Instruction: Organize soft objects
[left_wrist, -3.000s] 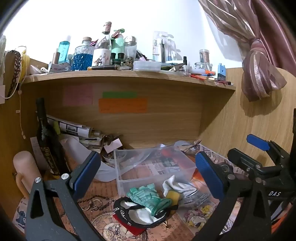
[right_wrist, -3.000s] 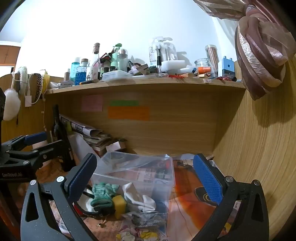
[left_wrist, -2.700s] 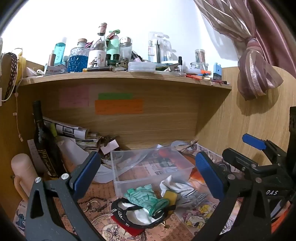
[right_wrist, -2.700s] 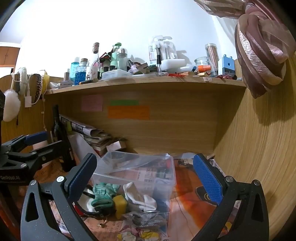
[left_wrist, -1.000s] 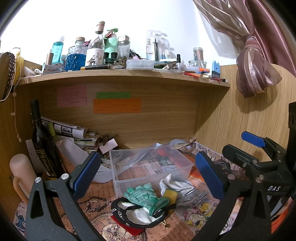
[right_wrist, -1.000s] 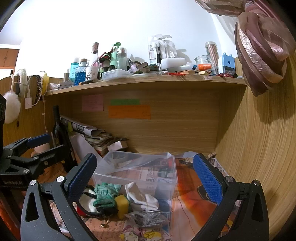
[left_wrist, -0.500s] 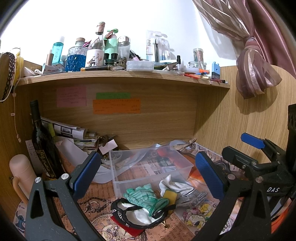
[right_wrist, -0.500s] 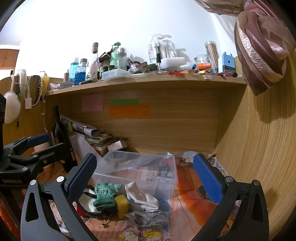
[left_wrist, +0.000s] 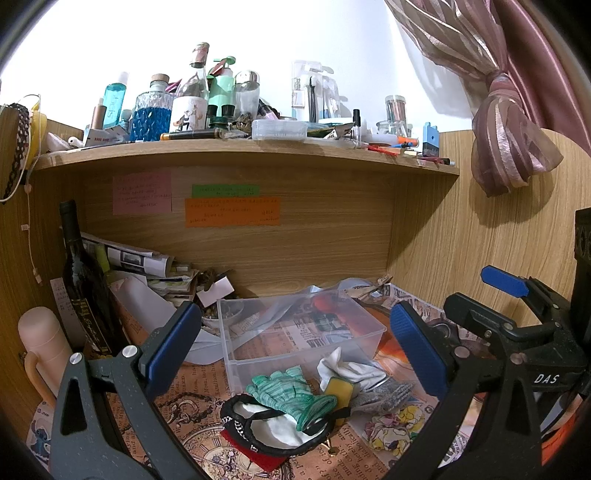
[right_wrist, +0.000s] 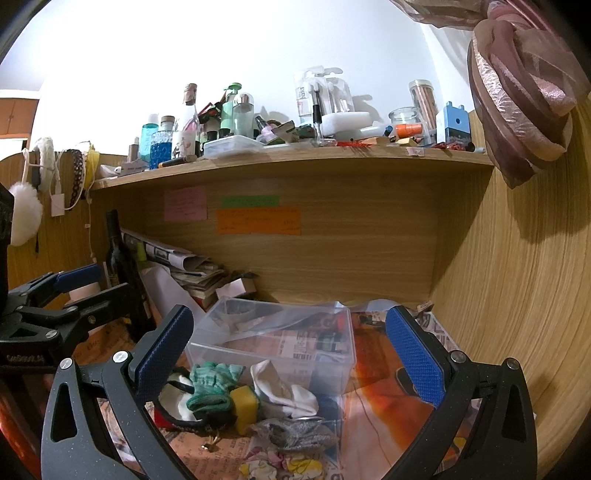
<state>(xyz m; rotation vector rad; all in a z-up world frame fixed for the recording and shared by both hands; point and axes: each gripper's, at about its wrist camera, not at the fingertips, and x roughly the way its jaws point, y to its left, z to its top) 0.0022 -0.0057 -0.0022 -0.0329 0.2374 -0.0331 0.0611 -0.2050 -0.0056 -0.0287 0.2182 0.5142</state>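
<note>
A pile of soft things lies on the desk in front of a clear plastic bin (left_wrist: 295, 332) (right_wrist: 273, 343): a green knit glove (left_wrist: 291, 393) (right_wrist: 212, 384), a yellow sponge (left_wrist: 338, 391) (right_wrist: 243, 404), a white cloth (left_wrist: 349, 371) (right_wrist: 286, 391), a grey cloth (left_wrist: 384, 393) (right_wrist: 295, 432) and a black-rimmed white piece (left_wrist: 273, 432). The bin holds no soft items. My left gripper (left_wrist: 295, 343) is open above the pile. My right gripper (right_wrist: 284, 350) is open, above the bin and pile.
A dark wine bottle (left_wrist: 86, 288) and a pink flask (left_wrist: 44, 350) stand at the left. Papers (left_wrist: 147, 273) are heaped at the back. A shelf (left_wrist: 240, 147) crowded with bottles overhangs. A wooden wall (right_wrist: 517, 295) and a tied curtain (left_wrist: 509, 147) close the right side.
Both grippers have drifted slightly; the view has shifted a little. Nothing was grasped or moved.
</note>
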